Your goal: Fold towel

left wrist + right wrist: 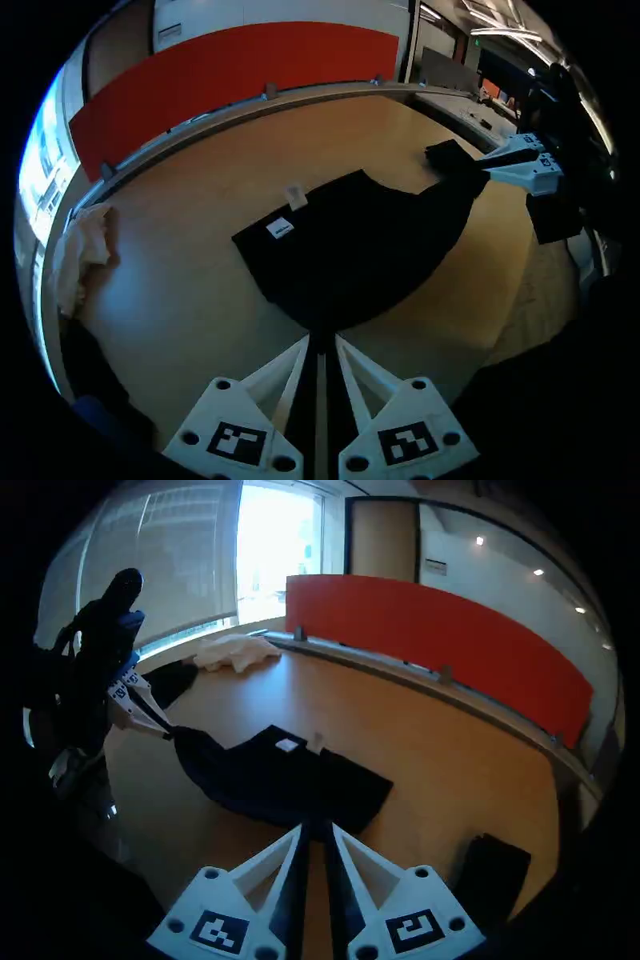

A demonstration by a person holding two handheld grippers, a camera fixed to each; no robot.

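A black towel (352,248) with small white tags lies spread on the wooden table (200,320). In the left gripper view, my left gripper (320,342) is shut on the towel's near corner, which is lifted slightly. Across the cloth, my right gripper (484,170) pinches the opposite corner. In the right gripper view, the right gripper (316,826) is shut on the near edge of the towel (272,784). The left gripper (168,733) holds the far left corner, pulled up off the table.
A crumpled cream cloth (80,248) (236,650) lies near the table's edge by the window. A red partition (240,72) (448,640) runs along the back. Dark folded items (448,152) (492,872) sit on the table. A person in dark clothing (100,656) stands alongside.
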